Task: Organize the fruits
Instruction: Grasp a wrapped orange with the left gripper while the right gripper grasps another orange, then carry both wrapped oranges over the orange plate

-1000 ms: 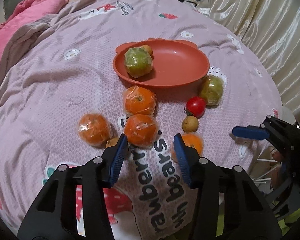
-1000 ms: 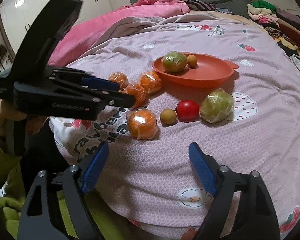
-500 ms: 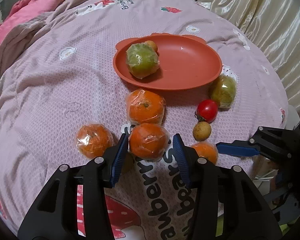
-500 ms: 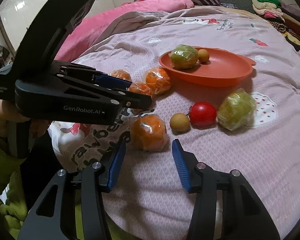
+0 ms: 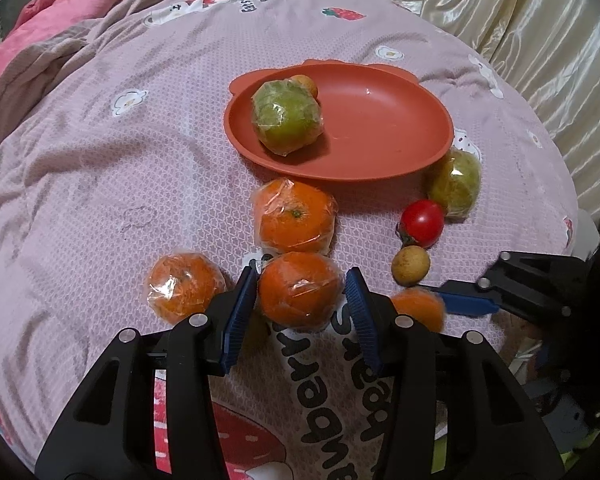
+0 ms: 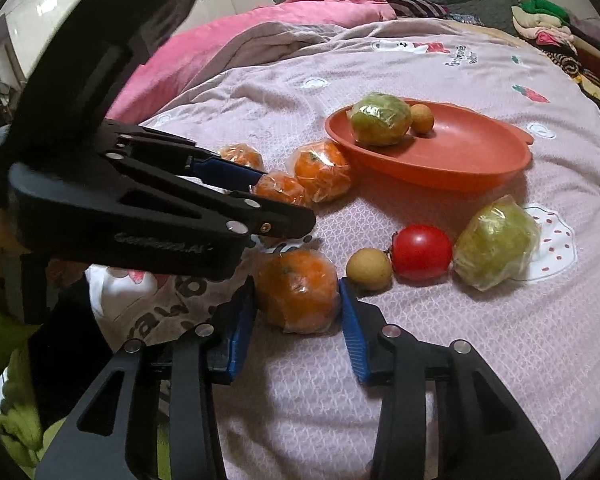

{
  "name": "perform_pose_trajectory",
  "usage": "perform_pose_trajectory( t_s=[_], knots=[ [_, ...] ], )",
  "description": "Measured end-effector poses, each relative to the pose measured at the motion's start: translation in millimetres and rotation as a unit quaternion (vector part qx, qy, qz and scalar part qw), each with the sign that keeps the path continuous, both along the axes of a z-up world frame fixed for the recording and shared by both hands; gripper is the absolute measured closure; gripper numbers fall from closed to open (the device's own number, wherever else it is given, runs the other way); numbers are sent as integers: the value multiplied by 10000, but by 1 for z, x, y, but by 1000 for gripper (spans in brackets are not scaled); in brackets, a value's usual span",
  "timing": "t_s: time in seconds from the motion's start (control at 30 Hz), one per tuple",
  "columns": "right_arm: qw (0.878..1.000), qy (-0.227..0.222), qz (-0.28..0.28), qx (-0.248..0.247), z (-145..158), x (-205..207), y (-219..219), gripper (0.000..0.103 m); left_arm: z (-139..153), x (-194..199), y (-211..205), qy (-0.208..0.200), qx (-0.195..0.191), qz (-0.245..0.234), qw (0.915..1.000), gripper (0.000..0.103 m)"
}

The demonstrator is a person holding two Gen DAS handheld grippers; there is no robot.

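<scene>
Left wrist view: the left gripper [image 5: 302, 306] straddles a wrapped orange [image 5: 298, 294] lying on the bedspread [image 5: 100, 160]; both blue pads flank the fruit at its widest part and appear to touch its film, so the grip reads as closed on it. Right wrist view: the right gripper [image 6: 298, 304] has just been closing around a second wrapped orange [image 6: 296, 290], and its pads now sit against the wrap on either side.

Hazards from this state:
- Slippery film — the pads bear on loose plastic, not on peel, so either orange may rotate or slide out on lifting.
- Crowding — another wrapped orange [image 5: 294, 218] touches the left-hand target, and a small brown fruit [image 6: 369, 269] sits just beside the right pad; either may be nudged and roll on the soft cloth.
- The two tools are close together; simultaneous lifts risk a collision.

Both grippers pitch steeply downward toward the bedspread, the left gripper entering the right view from the left edge. The red plate [image 5: 400, 148] beyond already holds a wrapped green fruit [image 5: 288, 118].
</scene>
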State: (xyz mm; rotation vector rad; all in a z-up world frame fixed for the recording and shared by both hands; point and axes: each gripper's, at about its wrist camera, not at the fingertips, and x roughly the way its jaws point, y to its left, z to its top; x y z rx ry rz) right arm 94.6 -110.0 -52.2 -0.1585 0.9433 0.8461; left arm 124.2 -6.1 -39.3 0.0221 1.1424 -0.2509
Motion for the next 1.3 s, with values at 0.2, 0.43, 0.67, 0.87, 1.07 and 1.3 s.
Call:
perform_pose_trajectory(
  t_s=[0.2,0.43,0.67,0.87,1.07,1.3],
  knots=[
    [9998,-30,-172,76,11,-7,-24,64,-3,2,-4,-55,110,69,9999,67],
    [9991,-81,-409,120,16,-6,-43,64,-6,4,-9,-120,348,5,9993,71],
    [9982,-125,-571,127,20,-2,-53,64,-6,1,-13,-202,457,58,9987,72],
    [9972,-182,-701,173,25,2,-62,64,6,-6,-11,-223,82,81,9997,72],
    [9966,-254,-755,212,32,3,-66,64,19,-13,-11,-331,-104,105,9993,72],
    [9956,-353,-835,228,40,3,-73,64,35,-20,-14,-516,-221,87,9984,72]
  ],
)
